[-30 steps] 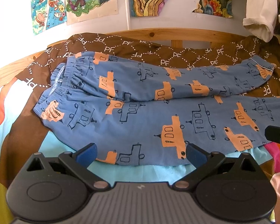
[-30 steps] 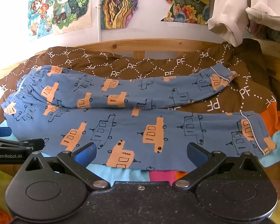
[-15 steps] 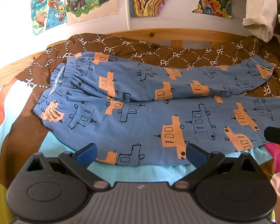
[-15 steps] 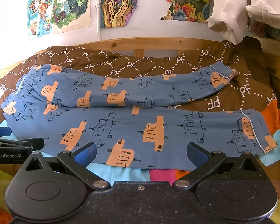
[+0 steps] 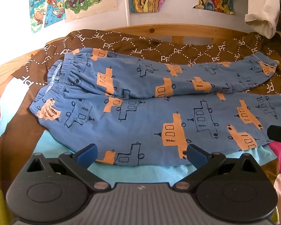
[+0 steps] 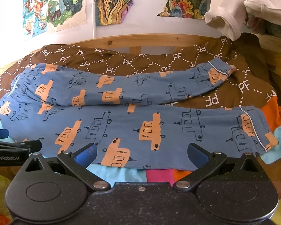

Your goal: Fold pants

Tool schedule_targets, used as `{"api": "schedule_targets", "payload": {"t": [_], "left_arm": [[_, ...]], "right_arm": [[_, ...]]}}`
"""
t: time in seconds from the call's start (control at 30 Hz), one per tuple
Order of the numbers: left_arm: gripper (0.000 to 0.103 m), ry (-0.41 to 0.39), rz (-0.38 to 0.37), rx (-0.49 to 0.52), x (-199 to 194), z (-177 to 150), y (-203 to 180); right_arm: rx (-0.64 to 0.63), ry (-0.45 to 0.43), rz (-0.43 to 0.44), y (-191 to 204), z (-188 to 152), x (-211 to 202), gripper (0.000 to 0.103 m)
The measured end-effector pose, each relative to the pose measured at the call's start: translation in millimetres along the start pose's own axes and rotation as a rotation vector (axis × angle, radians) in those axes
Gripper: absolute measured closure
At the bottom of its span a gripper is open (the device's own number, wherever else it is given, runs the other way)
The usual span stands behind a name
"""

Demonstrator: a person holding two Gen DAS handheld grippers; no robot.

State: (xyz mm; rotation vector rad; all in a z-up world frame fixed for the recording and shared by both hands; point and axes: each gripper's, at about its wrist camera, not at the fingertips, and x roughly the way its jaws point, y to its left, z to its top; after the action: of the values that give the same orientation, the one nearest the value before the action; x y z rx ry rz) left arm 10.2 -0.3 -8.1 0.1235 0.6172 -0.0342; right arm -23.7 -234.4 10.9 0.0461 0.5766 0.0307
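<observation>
Pants (image 5: 140, 112) (blue, printed with orange and outlined vehicles) are lying spread flat across the bed (image 5: 131, 172), waistband to the left, both legs stretching rightward side by side, partly over a brown quilt (image 5: 159, 46). Left tool (image 5: 141, 154) is hovering at the near edge with its fingers gaping wide, gripping nothing. Right tool (image 6: 141, 154) is likewise standing wide apart and empty near the lower leg.
</observation>
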Motion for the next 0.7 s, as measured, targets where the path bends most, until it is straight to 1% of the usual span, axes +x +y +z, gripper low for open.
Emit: {"api": "schedule_targets", "payload": {"t": [0.17, 0.23, 0.37, 0.47, 0.6, 0.7], "left_arm": [[0.0, -0.014, 0.003, 0.0, 5.6, 9.7, 4.7], [0.0, -0.023, 0.006, -0.001, 9.5, 16.8, 7.8], [0.0, -0.042, 0.021, -0.009, 15.9, 28.6, 13.4], [0.0, -0.051, 0.023, -0.016, 19.9, 36.8, 16.5], [0.0, -0.08, 0.025, -0.003, 26.9, 55.8, 20.8], [0.0, -0.105, 0.016, 0.017, 35.1, 78.7, 27.2]], "right_arm": [[-0.021, -0.005, 0.008, -5.4, 7.6, 6.9, 0.001], [-0.036, -0.021, 0.001, -8.8, 15.0, 11.9, 0.001], [-0.01, -0.045, -0.006, -16.9, 30.5, 21.6, 0.001], [-0.015, -0.07, 0.002, -18.8, 41.2, 25.7, 0.001], [-0.07, -0.119, 0.045, -18.3, 61.8, 33.2, 0.001], [-0.115, -0.132, 0.11, -19.5, 85.2, 48.0, 0.001]]}}
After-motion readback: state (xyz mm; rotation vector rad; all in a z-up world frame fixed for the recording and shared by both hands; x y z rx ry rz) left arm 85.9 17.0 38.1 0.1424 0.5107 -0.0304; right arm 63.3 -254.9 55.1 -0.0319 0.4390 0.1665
